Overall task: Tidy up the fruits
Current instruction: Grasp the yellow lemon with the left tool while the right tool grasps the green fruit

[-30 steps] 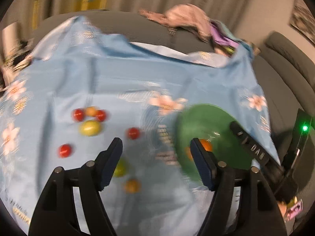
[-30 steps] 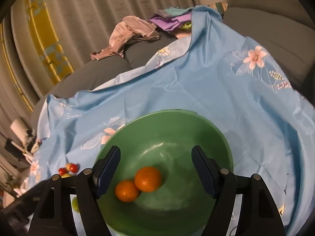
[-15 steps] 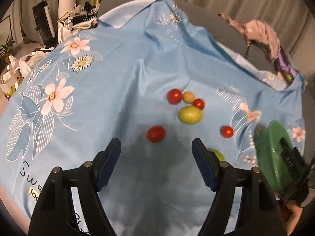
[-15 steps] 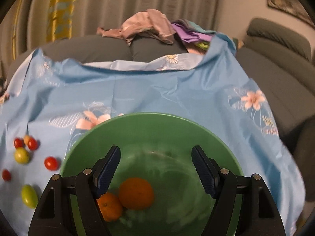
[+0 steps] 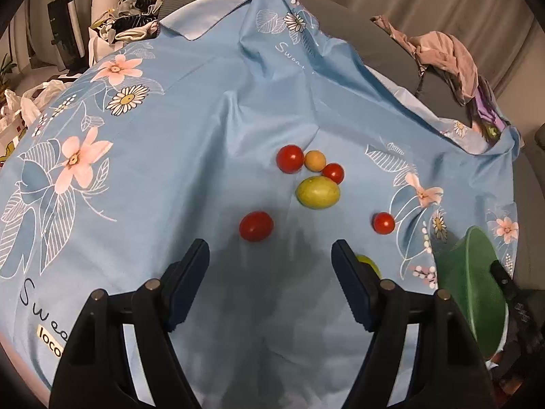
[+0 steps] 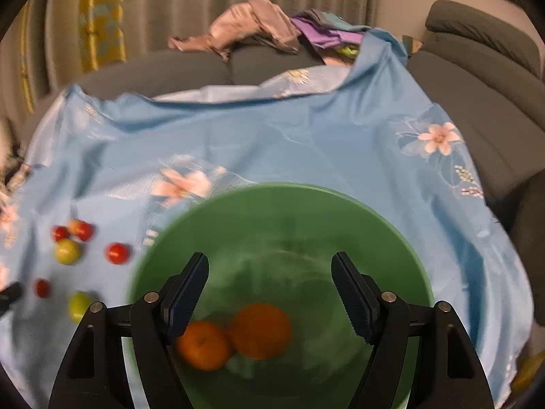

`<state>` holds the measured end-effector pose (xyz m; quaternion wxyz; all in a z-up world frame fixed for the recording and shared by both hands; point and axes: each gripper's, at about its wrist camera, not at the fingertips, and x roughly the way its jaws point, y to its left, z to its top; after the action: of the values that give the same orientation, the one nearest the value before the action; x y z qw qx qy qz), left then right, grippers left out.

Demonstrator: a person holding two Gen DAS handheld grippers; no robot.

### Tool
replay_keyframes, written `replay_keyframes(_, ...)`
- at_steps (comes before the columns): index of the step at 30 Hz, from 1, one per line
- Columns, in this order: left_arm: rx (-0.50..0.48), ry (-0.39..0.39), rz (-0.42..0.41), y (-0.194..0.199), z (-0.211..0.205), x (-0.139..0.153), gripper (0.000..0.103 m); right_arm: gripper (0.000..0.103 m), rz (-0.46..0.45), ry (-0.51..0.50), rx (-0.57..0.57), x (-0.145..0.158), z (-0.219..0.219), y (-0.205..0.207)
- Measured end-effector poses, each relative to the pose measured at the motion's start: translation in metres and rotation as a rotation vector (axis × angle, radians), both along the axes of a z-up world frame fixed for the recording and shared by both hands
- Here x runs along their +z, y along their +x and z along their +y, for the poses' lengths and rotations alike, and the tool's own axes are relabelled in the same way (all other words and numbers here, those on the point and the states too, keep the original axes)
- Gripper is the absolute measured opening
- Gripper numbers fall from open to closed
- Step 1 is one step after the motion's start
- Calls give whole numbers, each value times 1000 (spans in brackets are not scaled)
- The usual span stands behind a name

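Observation:
Several small fruits lie on a blue flowered cloth (image 5: 170, 156): a red tomato (image 5: 256, 226) just ahead of my open, empty left gripper (image 5: 270, 262), a yellow-green fruit (image 5: 317, 192), further red tomatoes (image 5: 290, 158) and a green fruit (image 5: 369, 261) partly hidden behind the right finger. A green bowl (image 6: 340, 218) sits under my open, empty right gripper (image 6: 270, 272) and holds two oranges (image 6: 260, 330). The bowl also shows at the right edge of the left wrist view (image 5: 473, 272).
The cloth covers a grey sofa (image 6: 483, 78). Crumpled clothes (image 6: 252, 24) lie on the sofa back. Bags and clutter (image 5: 129, 30) stand beyond the cloth's far left corner. The scattered fruits show left of the bowl in the right wrist view (image 6: 68, 251).
My left gripper has swung left away from the bowl and now faces the scattered fruits. My right gripper has turned slightly over the bowl. Both stay open.

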<state>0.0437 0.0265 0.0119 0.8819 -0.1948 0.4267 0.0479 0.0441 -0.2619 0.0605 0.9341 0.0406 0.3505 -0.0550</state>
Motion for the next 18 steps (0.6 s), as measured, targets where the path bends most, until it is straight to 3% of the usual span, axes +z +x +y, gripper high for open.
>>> replay_keyframes(3, 2, -5, -17, 2, 2, 4, 74, 75, -83, 102, 136, 21, 22, -14)
replay_keyframes(5, 7, -2, -37, 3, 4, 5, 73, 75, -89, 188, 261, 26, 40, -17)
replay_keyframes(8, -5, 1, -63, 9, 6, 9, 71, 75, -2, 292, 443, 19, 77, -10)
replay_keyframes(10, -21, -35, -77, 18, 9, 10, 67, 74, 55, 308, 518, 8, 103, -2)
replay_keyframes(12, -32, -70, -73, 26, 11, 8, 52, 61, 106, 254, 526, -6, 125, 9)
replay_keyframes(13, -39, -80, -64, 29, 11, 5, 51, 58, 138, 239, 521, -14, 132, 16)
replay_keyframes(18, -68, -139, 17, 61, 8, -13, 46, 55, 260, 193, 485, -46, 141, 47)
